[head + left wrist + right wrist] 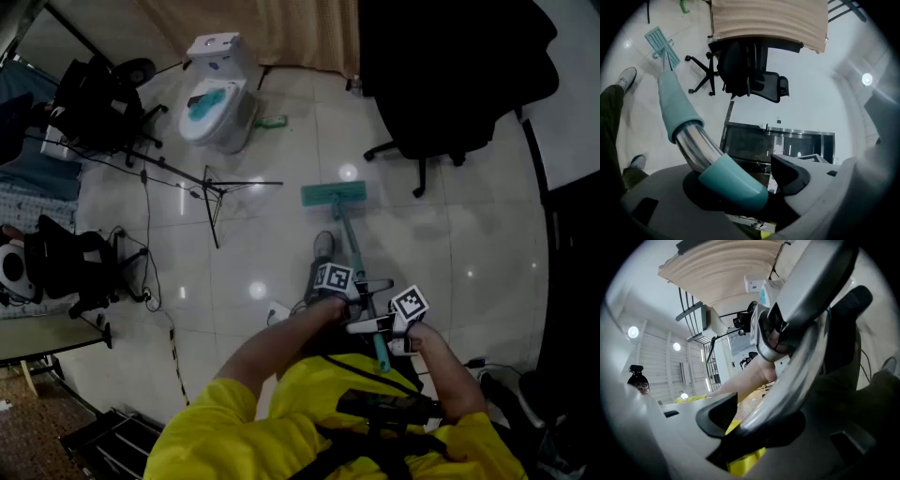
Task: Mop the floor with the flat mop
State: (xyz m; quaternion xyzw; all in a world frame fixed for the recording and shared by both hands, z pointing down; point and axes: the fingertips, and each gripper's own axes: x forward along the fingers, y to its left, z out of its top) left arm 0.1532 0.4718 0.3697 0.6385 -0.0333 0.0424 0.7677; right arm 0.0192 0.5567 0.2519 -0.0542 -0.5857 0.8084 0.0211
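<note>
From the head view, looking steeply down, one flat mop is seen on the pale tiled floor. Its teal mop head lies flat on the tiles ahead of the person, and the mop handle slants back to the two grippers. The left gripper is placed lower on the handle, and the right gripper just behind it near the teal top end. Only this view takes in the surroundings together: one white toilet, one black office chair and one thin black stand, all well apart from the mop head. One shoe is seen beside the handle. In the left gripper view the handle is shown close up, which the head view cannot give. A teal sleeve, a bare shiny stretch and a teal grip are held across the jaws, which stand wide and are clamped on the grip. The mop head is seen far off on the floor, and two shoes are counted here. In the right gripper view the jaws are likewise set wide and closed on the shiny tube of the handle. The other gripper is seen further along it, with the person's forearm behind. Three round ceiling lights are counted, seen in this view alone.
</note>
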